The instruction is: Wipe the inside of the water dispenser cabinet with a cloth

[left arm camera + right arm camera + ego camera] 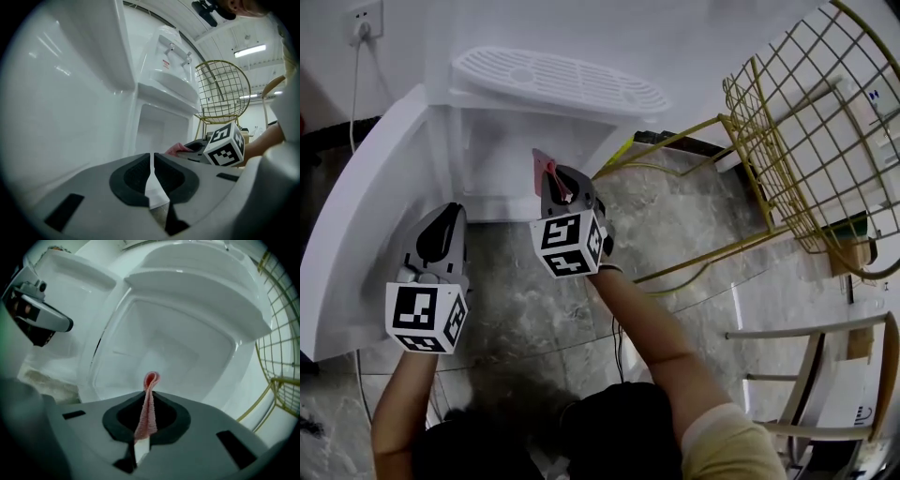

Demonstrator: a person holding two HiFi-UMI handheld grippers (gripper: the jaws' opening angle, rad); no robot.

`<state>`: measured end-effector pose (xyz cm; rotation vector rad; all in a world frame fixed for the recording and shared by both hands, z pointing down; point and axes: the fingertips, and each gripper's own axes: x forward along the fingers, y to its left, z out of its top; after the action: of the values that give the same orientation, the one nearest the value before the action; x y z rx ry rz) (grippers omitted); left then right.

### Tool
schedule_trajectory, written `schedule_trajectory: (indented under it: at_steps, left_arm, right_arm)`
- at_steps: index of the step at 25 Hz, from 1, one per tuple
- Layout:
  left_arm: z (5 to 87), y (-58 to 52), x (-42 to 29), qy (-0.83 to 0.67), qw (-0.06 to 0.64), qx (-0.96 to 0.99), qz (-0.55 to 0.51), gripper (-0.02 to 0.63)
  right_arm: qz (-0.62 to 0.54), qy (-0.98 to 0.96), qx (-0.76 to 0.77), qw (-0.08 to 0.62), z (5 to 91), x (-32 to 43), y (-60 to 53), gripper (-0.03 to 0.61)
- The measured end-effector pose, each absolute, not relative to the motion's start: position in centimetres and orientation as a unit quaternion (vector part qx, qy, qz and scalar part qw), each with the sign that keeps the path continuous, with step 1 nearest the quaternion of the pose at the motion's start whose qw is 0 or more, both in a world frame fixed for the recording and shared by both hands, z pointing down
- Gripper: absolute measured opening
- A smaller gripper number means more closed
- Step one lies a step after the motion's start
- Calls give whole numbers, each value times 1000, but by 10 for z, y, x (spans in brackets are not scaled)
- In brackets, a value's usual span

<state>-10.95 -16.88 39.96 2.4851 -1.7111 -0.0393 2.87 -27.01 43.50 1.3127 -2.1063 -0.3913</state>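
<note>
The white water dispenser stands ahead with its lower cabinet (500, 157) open, and the door (366, 211) is swung out to the left. My right gripper (551, 180) is shut on a pink cloth (545, 165) right at the cabinet mouth. In the right gripper view the folded cloth (149, 404) sticks up between the jaws, facing the bare white cabinet interior (171, 341). My left gripper (450, 212) hovers beside the door's inner face (56, 93), shut with nothing in it. The left gripper view shows the cabinet (157, 131) and the cloth (177, 149) beyond.
The dispenser's drip tray (558, 80) overhangs the cabinet. A gold wire chair (806, 141) stands to the right, a wooden chair (825, 375) at the lower right. A wall socket (364, 21) with a cable is at the upper left. The floor is grey marble.
</note>
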Motion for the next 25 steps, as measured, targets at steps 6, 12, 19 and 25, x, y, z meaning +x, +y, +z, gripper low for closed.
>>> schedule_trajectory:
  at_steps: [6,12,19,25]
  left_arm:
    - [381,-168,-112,-568,51,821,-26,23]
    - [373,-167,-117,-572,47,818,-33,23]
    - [370,-170,-120,-573,45,817,-39,23]
    - [376,-172,-117,-569,50,820,-37,23]
  right_arm:
    - [-307,-745,516,291,371,23,-273,26]
    - [-411,-673,537,300,339,31,-277,26]
    - [-495,-586,562,310,316,42,-275,26]
    - [-526,-524,573,347,319,57,-286,26]
